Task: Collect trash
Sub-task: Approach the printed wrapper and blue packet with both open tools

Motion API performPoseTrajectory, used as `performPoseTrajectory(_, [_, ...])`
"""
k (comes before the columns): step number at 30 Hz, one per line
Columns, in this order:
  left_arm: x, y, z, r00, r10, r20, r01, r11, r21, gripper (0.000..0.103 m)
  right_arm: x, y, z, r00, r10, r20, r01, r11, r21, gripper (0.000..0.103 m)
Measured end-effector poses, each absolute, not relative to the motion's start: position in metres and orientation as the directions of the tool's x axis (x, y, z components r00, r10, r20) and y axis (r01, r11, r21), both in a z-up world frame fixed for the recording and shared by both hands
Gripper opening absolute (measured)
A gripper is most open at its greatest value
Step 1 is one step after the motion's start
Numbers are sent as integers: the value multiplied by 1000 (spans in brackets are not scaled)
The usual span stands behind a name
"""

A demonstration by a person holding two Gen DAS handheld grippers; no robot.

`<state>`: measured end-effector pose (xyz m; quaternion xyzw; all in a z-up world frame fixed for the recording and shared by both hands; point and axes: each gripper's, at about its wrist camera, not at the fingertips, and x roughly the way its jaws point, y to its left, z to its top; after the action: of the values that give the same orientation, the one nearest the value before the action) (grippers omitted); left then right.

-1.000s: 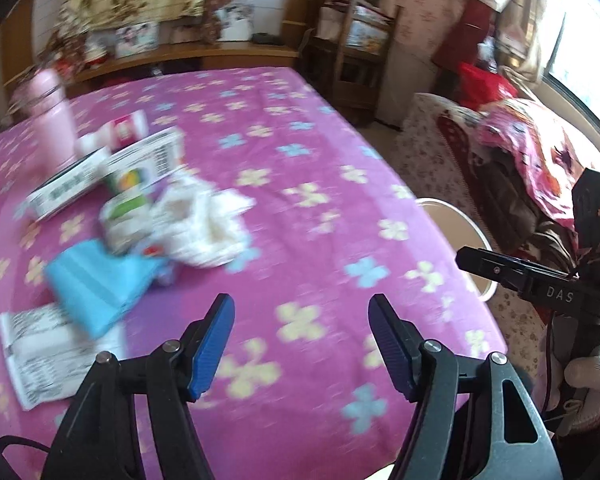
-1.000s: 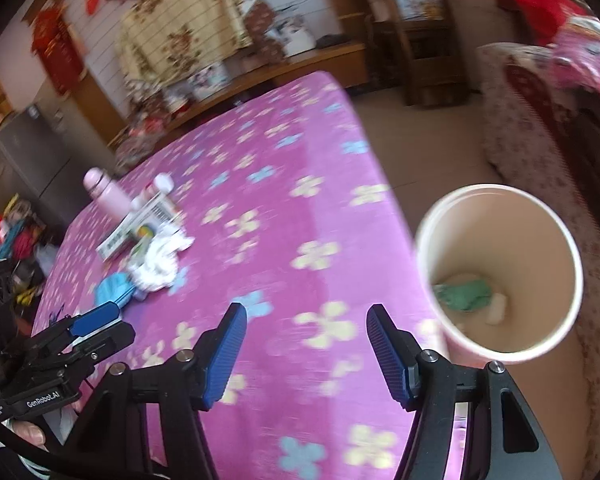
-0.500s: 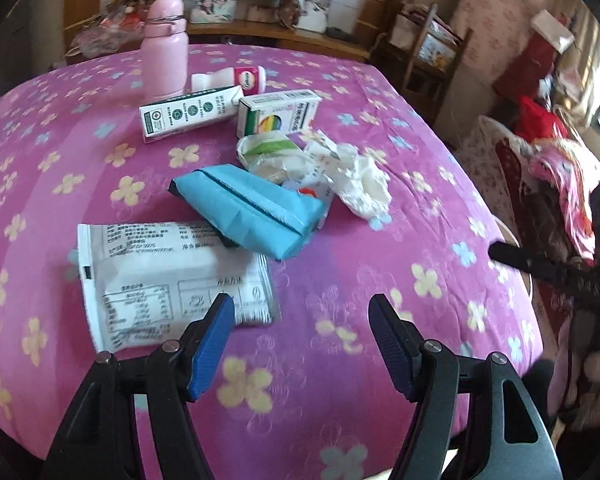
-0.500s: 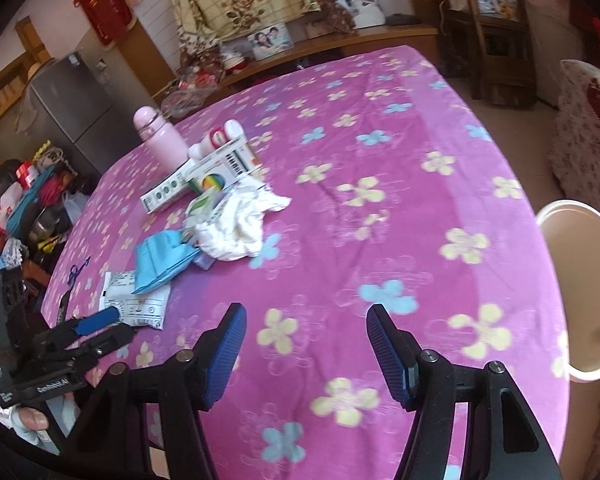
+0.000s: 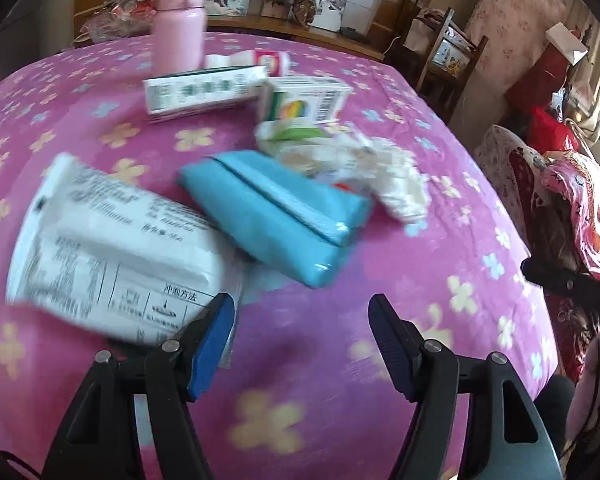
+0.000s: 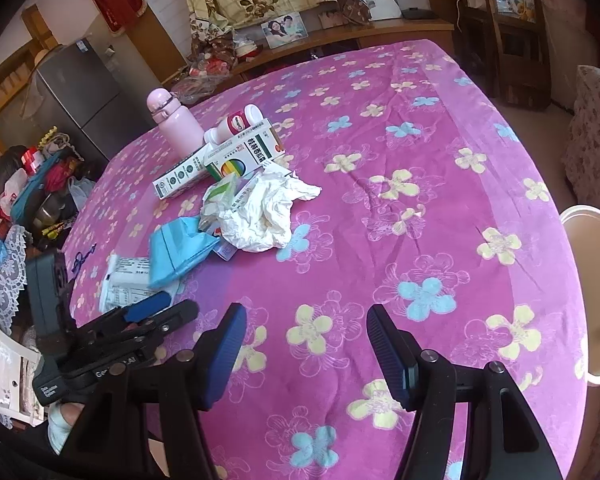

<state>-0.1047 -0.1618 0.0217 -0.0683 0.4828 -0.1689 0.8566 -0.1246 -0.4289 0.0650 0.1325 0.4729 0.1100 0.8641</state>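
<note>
Trash lies in a heap on the purple flowered tablecloth [image 5: 308,360]: a white printed packet [image 5: 112,248], a blue packet [image 5: 276,216], crumpled white tissue [image 5: 396,172] and a green-and-white wrapper [image 5: 296,132]. My left gripper [image 5: 302,340] hovers open just in front of the white packet and blue packet, nothing between its fingers. In the right wrist view the same white packet [image 6: 126,280], blue packet [image 6: 176,248] and tissue [image 6: 264,216] sit to the left. My right gripper [image 6: 306,344] is open over bare cloth. The left gripper [image 6: 140,320] shows at lower left.
A pink bottle [image 6: 174,120], a small white bottle [image 6: 236,122] and two medicine boxes [image 6: 244,156] stand behind the heap. A white bin [image 6: 592,292] sits off the table's right edge. A sofa with pink covers [image 5: 572,200] is to the right; shelves line the back wall.
Both grippers swung left, from the bin side of the table toward the trash heap. The left gripper came closer and lower to the white and blue packets. Jaws kept the same width.
</note>
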Motion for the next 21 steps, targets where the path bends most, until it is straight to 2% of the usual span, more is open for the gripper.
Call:
performPoseTrajectory(4, [-103, -107, 22, 479, -296, -826, 189, 954, -233, 70, -119, -417, 62, 515, 334, -789, -88, 937, 339, 66])
performPoseTrajectory(8, [-100, -51, 26, 429, -379, -820, 163, 925, -343, 70, -109, -399, 58, 498, 354, -791, -121, 932, 341, 66])
performPoseTrajectory(12, [-111, -20, 41, 454, -377, -807, 126, 924, -361, 72, -100, -382, 55, 482, 374, -793, -145, 926, 349, 66])
performPoseTrajectory(21, [-121, 34, 49, 465, -267, -844, -31, 948, -317, 76, -88, -329, 56, 437, 436, -787, -274, 898, 345, 66])
